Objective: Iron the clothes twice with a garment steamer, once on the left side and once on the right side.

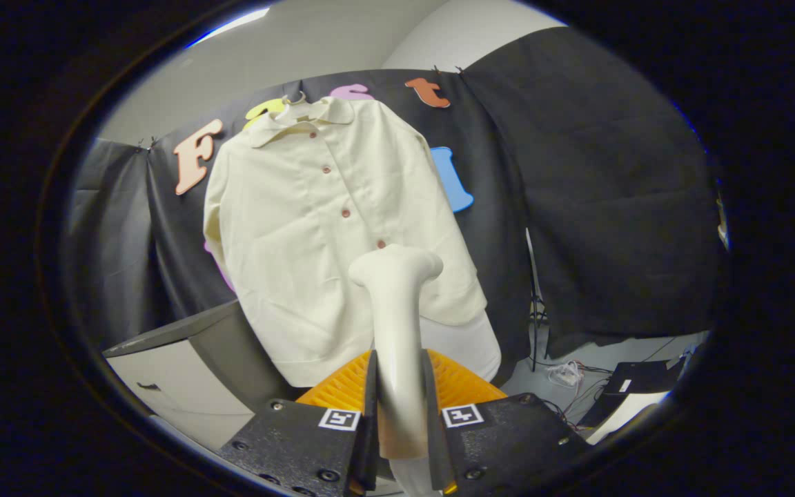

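Observation:
A cream button-up shirt hangs on a hanger against the black cloth wall, tilted in the view. My gripper is shut on the handle of a cream garment steamer, both fingers pressing its sides. The steamer's head rises beyond the fingers and sits in front of the shirt's lower right part, near the bottom button. How far the head is from the fabric I cannot tell.
An orange ribbed thing lies just behind the fingers. A grey and white cabinet stands to the lower left of the shirt. Cables and a dark flat device lie on the floor at the right.

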A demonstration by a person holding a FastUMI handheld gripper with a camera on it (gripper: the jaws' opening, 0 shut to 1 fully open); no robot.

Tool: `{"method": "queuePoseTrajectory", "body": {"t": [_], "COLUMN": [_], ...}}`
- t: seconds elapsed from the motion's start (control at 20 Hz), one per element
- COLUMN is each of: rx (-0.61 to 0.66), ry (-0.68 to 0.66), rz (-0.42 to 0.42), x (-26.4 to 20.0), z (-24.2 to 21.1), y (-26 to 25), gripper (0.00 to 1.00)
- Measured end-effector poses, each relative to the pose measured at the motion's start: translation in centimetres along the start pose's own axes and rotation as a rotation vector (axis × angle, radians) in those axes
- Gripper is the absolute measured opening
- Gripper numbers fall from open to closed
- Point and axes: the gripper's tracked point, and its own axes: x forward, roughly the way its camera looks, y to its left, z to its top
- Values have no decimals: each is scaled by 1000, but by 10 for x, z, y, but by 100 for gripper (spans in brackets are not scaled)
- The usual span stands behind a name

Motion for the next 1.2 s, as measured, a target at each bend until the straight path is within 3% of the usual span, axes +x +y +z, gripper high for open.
{"method": "queuePoseTrajectory", "body": {"t": [0.5, 0.7, 1.2], "rx": [-49, -129, -266], "ry": [-57, -85, -70], "rz": [141, 222, 371], "x": [-66, -96, -158], "z": [34, 44, 34], "y": [113, 174, 329], "gripper": [29, 29, 29]}}
